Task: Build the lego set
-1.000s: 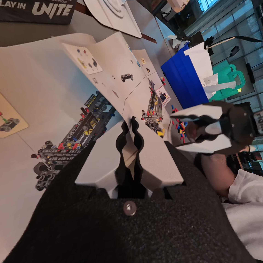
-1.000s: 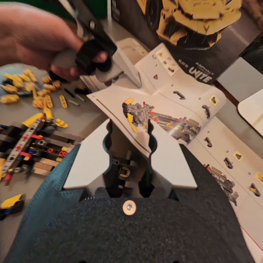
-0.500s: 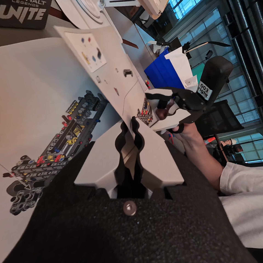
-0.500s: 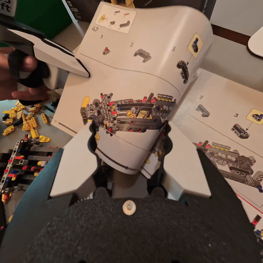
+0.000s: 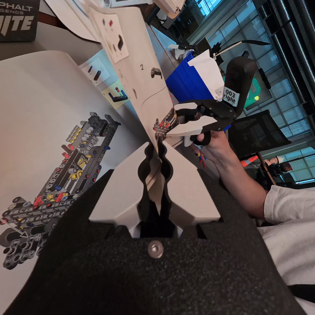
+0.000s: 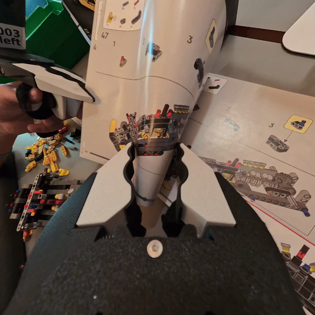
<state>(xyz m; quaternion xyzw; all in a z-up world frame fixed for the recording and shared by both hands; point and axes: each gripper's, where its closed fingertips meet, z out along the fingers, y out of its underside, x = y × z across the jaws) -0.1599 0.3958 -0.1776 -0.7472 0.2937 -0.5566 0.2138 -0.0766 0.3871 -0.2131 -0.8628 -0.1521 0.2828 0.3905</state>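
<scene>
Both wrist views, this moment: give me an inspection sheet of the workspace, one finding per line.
Surface: grey tabletop, mostly covered by the open white instruction booklet.
Job's things: one lifted booklet page stands curled upright; partly built black-and-grey lego frame lies at the left; loose yellow lego pieces are scattered beside it.
Clutter: green box; blue bin with white paper; dark lego box.
Grippers: left gripper is shut on the page's edge; right gripper is open, jaws either side of the page's curled lower corner.
Cables: nothing seen.
Surroundings: windows and a dark chair beyond the table.
</scene>
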